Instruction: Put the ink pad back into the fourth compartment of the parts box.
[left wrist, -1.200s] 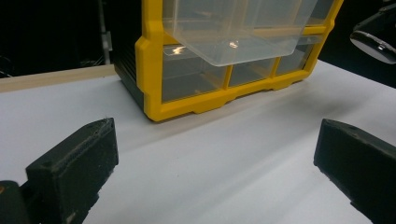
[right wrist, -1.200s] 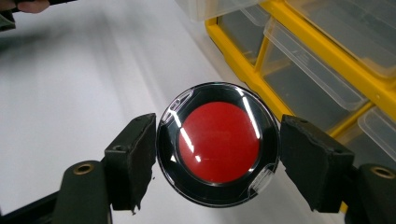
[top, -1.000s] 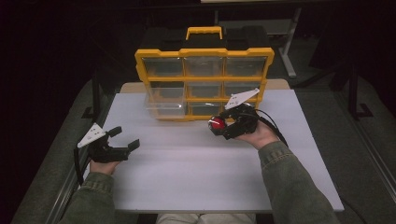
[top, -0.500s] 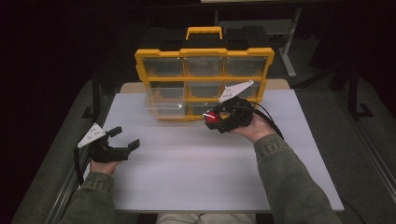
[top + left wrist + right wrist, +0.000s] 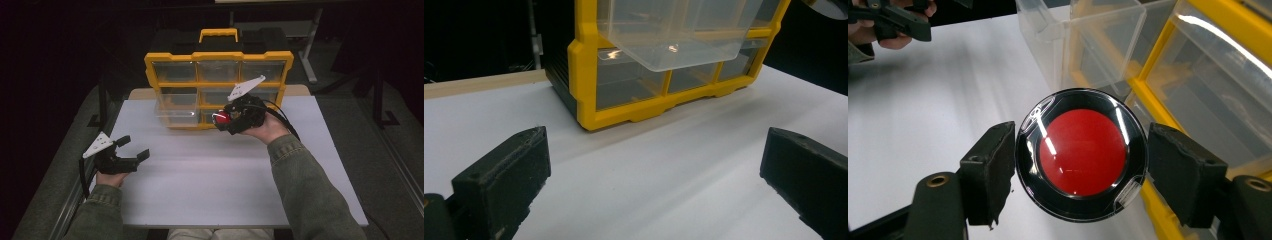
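Carrying red disc, clamped between right gripper fingers, just in front of organizer, beside pulled-out drawer. Left gripper fingers wide, empty, over counter. Next, likely: lower disc into drawer, release.

A white surface with a pale wooden far edge stands in a dark room. Grey floor flanks it, and another table's metal legs stand beyond.

Workshop or lab – white worktable, yellow parts organizer, dark surroundings.
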A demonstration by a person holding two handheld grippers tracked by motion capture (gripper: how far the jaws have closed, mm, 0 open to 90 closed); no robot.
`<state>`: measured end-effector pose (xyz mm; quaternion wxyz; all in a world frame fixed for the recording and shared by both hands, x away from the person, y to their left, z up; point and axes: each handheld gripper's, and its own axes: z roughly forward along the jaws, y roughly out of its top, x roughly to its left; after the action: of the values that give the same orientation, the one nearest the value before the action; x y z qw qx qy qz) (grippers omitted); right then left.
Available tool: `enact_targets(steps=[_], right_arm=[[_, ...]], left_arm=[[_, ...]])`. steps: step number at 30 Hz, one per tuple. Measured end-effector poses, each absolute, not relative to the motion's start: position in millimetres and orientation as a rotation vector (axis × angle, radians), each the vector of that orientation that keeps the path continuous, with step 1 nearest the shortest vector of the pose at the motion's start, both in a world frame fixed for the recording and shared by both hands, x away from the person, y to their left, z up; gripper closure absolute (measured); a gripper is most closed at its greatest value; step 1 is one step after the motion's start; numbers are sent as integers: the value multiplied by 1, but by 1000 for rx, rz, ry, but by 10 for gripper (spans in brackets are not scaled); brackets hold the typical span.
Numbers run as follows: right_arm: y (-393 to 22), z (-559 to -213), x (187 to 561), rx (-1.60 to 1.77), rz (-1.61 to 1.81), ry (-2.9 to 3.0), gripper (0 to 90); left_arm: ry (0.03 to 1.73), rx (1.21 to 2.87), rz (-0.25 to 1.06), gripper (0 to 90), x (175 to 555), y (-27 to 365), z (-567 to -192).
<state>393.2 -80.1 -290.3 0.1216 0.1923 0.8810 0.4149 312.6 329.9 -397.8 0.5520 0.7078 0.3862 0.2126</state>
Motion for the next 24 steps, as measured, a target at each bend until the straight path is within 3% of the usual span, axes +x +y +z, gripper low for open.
enact_targets(steps=[24], right_arm=[[-51,-268,411,502,1197,2583,284]], left_arm=[[912,1674,499,0,313,330,-398]])
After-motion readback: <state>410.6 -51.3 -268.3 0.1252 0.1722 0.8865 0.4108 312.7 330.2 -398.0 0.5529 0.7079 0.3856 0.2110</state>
